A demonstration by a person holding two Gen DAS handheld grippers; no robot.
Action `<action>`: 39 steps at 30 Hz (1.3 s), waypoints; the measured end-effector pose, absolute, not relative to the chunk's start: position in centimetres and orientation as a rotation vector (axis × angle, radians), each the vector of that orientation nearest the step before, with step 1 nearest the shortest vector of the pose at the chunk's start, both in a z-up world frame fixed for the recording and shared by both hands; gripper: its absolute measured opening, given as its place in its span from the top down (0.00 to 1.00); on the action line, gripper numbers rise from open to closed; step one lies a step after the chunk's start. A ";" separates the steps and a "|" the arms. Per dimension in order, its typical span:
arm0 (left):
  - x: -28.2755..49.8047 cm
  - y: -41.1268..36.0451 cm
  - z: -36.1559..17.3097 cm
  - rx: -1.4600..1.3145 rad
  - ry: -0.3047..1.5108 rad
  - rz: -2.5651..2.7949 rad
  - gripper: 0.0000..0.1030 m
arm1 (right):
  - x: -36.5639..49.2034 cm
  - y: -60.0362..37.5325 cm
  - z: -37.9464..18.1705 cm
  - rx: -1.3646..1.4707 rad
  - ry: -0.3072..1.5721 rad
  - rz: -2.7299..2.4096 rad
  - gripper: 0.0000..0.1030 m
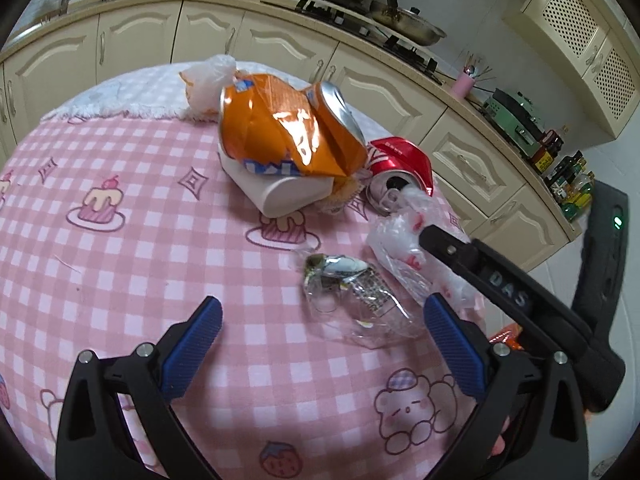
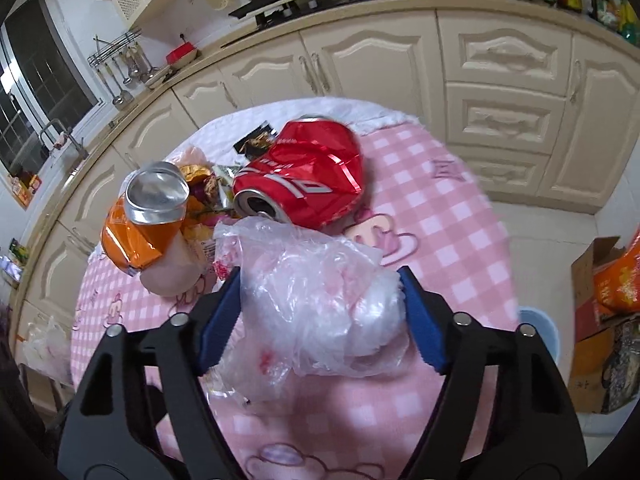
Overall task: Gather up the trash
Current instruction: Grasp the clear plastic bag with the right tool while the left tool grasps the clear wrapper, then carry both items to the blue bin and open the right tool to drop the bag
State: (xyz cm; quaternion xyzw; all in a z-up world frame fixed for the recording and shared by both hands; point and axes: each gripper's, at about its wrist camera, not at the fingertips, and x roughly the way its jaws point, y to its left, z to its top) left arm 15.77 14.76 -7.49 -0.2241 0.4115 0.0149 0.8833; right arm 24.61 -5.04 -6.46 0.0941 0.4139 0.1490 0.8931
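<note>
Trash: crumpled clear plastic bag with red print (image 2: pixel 316 300), lying on the pink checked tablecloth (image 2: pixel 440 216) near the table's right edge, just in front of the crushed red drink can (image 2: pixel 308 172).
Right gripper (image 2: pixel 320 316): jaws straddle the bag, partly closed; blue pads (image 2: pixel 420 320) touch or nearly touch the film on both sides, firm pinch not confirmed, bag not lifted.
Left gripper (image 1: pixel 324 344): wide open, empty, hovering over bare cloth beside a flattened clear wrapper with silver foil (image 1: pixel 352 292).
Other trash: crushed orange drink can (image 1: pixel 280 128) resting on a white plastic tub (image 1: pixel 280 196), mid-table toward the far edge; small thin bag (image 1: pixel 208 76) behind it at the far edge.
Handling, judged: bag is very light, soft, slippery; collapses under the pads, so jaws likely need to close much further. Grab the bunched middle, not a loose flap.
Risk, judged: film may slide out or drag the red can, which touches its far end.
Progress: early, most pieces still on table.
</note>
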 end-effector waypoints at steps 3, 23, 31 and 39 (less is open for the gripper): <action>16.8 13.9 -7.8 -0.467 0.878 0.018 0.04 | 23.6 -6.3 -5.9 0.175 0.835 0.283 0.30; 21.2 10.2 -8.9 -0.248 0.924 0.225 0.47 | 21.5 -13.6 -6.0 0.177 0.815 0.074 0.30; 20.7 9.9 -8.2 -0.252 0.925 0.192 0.51 | 20.8 -15.9 -6.0 0.192 0.804 0.011 0.30; 20.3 5.5 -7.1 -0.201 0.900 0.093 0.51 | 19.6 -19.3 -6.2 0.224 0.797 -0.060 0.30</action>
